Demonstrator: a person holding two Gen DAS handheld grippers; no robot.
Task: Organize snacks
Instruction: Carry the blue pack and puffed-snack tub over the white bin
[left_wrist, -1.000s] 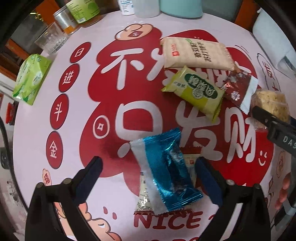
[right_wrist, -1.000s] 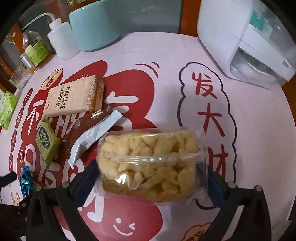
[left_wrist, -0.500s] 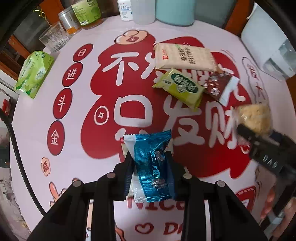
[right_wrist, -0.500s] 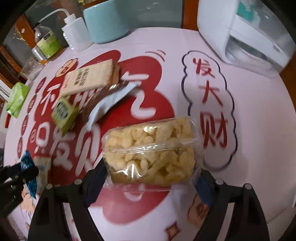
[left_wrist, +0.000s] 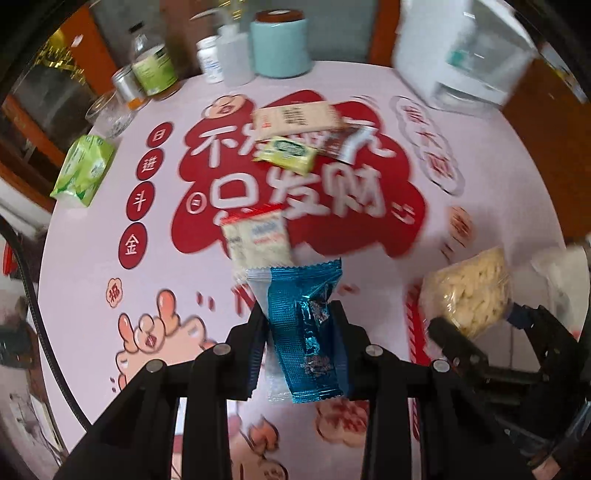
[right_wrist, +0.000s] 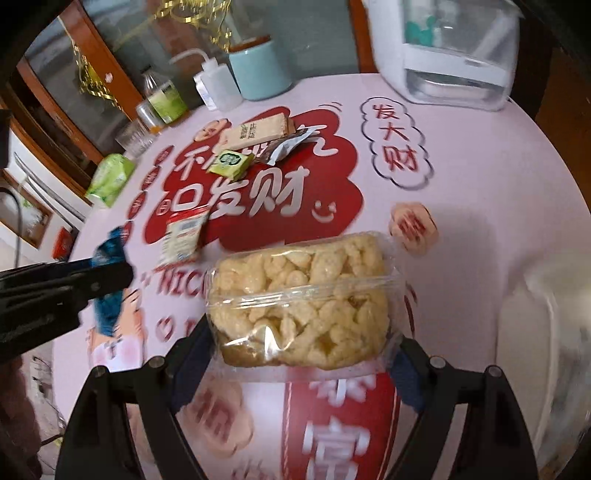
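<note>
Both claws were loaded. Clenched tight, the left gripper (left_wrist: 299, 332) pinched a blue foil packet (left_wrist: 306, 332) by its middle, the packet standing nearly upright between the jaws and clear of the table (left_wrist: 92, 258). Its ends hung free above and below the pads. The right gripper (right_wrist: 299, 354) clasped a clear bag of puffed snacks (right_wrist: 303, 306) across its width, jaws set wide around the bulk, and that bag was lifted too.

Just beyond the blue packet, a white cracker packet (left_wrist: 258, 240) lay flat on the table. Further out, 3 snacks sat bunched together, touching or overlapping: a beige biscuit pack (left_wrist: 295, 118), a yellow-green packet (left_wrist: 286, 155) and a dark brown wrapper (left_wrist: 343, 147). A green tissue pack (left_wrist: 83, 170) lay near the table's far-left edge, beside a glass and jars.

Risks, as I judged them: slick foil gripped only at the middle could slide or swing out if the hand jerked, and a hard squeeze could crush the puffs or pop the thin bag.

Readable writing was scarce; the tablecloth showed "NIC" in red plus large Chinese characters, including 发大财. Packet labels were too blurred to read.
</note>
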